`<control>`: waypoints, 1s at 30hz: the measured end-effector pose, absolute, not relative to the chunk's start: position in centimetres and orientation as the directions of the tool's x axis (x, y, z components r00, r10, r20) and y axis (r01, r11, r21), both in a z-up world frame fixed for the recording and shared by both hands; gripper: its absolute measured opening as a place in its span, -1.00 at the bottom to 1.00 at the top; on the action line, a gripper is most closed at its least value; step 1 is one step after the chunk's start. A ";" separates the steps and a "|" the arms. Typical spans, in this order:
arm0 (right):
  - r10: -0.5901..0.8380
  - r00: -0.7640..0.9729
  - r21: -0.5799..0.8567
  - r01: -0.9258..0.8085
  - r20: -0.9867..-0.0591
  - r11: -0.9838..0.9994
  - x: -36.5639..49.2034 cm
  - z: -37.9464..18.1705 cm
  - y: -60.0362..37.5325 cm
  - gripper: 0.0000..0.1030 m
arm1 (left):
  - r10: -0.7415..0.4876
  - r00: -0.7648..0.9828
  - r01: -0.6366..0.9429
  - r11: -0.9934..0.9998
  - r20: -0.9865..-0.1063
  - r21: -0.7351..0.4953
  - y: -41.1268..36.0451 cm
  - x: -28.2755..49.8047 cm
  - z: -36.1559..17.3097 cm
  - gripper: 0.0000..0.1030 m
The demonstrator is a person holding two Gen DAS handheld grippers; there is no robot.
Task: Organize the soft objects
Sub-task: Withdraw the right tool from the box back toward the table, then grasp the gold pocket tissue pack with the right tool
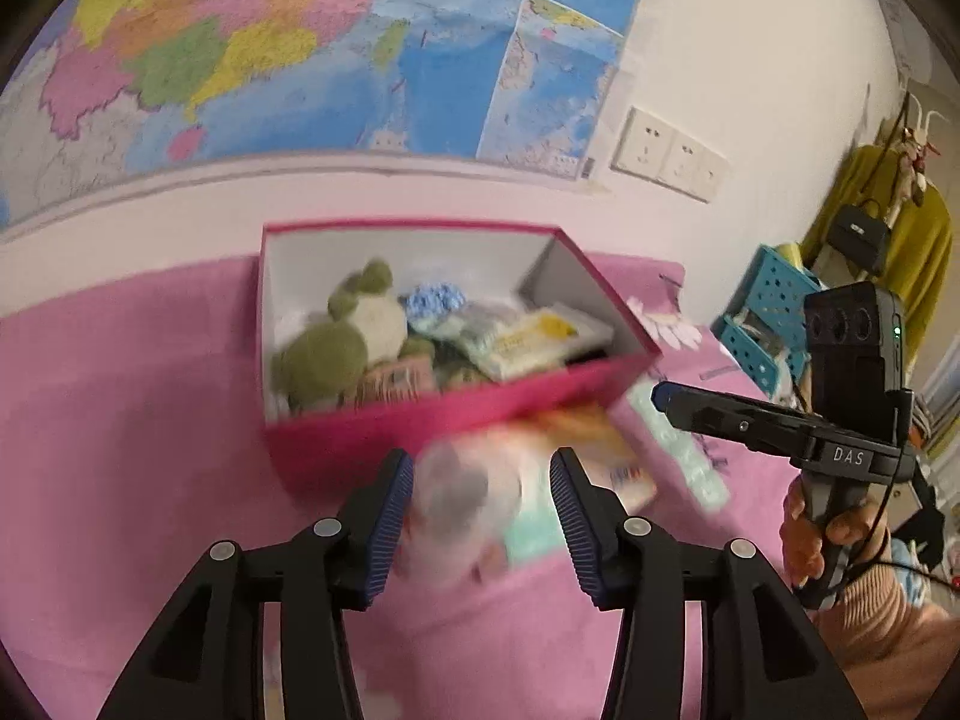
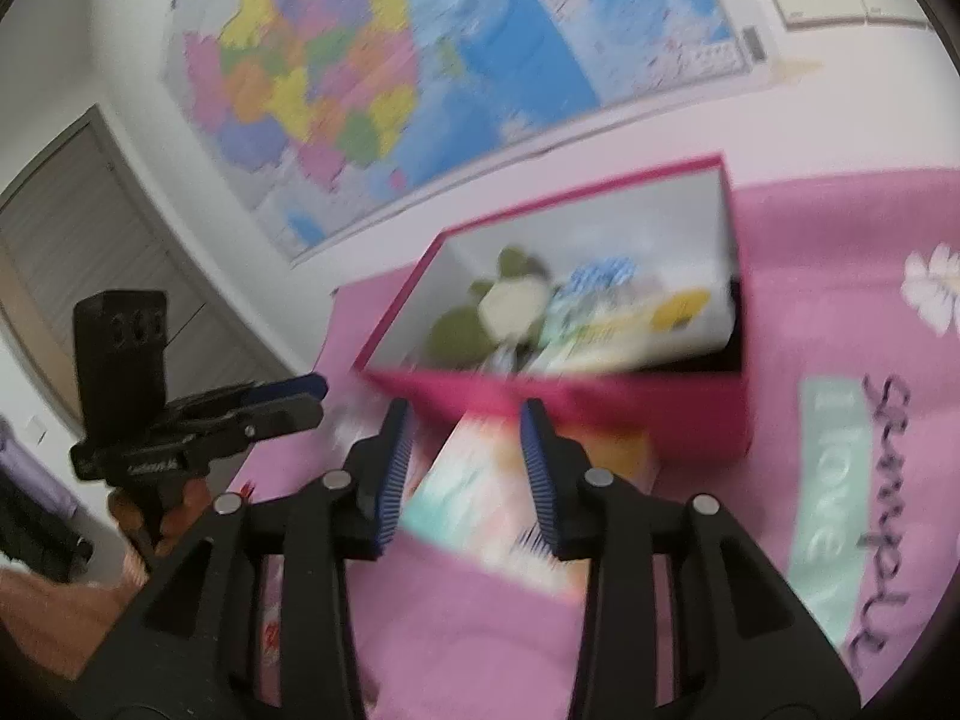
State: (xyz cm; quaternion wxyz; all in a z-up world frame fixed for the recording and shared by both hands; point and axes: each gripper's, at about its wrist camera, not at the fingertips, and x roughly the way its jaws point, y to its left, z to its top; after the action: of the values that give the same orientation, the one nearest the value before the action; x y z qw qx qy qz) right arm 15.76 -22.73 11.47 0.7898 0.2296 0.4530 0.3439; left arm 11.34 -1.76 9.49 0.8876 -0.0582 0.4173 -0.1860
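Observation:
A magenta box (image 1: 420,426) (image 2: 600,408) stands open on the pink bedspread (image 1: 120,450). Inside it are a green plush frog (image 1: 336,348) (image 2: 474,324), a blue knitted piece (image 1: 435,300) and a yellow-and-white pack (image 1: 534,339). In front of the box lies a blurred soft pack (image 1: 468,498) (image 2: 480,498) in orange, white and teal. My left gripper (image 1: 480,510) (image 2: 318,393) is open, its fingers on either side of that pack's left end. My right gripper (image 2: 465,468) (image 1: 657,396) is open over the pack's other end. Neither gripper's pads press on the pack.
The box sits against a white wall with a large coloured map (image 1: 270,48) and wall sockets (image 1: 672,153). Teal perforated baskets (image 1: 774,306) and a yellow garment (image 1: 900,240) stand at the bed's right. A hand (image 1: 804,534) holds the right gripper. A grey door (image 2: 90,240) is at the left.

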 end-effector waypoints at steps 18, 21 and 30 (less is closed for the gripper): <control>0.799 -0.007 0.740 -0.385 -0.601 0.552 5.5 7.2 -17.0 -0.16 | -0.371 0.435 0.195 0.928 -0.820 -0.317 0.4 2.1 2.1 -0.04; 0.799 -0.040 0.743 -0.398 -0.600 0.538 4.4 7.1 -16.1 -0.06 | -0.398 0.433 0.213 0.917 -0.809 -0.337 0.5 0.6 2.5 -0.04; 0.801 -0.041 0.752 -0.375 -0.597 0.542 3.2 7.1 -16.1 -0.05 | -0.513 0.379 0.369 0.847 -0.770 -0.382 -2.5 -3.4 3.6 -0.06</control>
State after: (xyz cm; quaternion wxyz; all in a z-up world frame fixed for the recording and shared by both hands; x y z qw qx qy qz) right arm 3.21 -16.14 7.10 0.6667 0.1864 0.5713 0.4409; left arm -3.39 -2.51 3.62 0.8272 -0.0734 0.4892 -0.2665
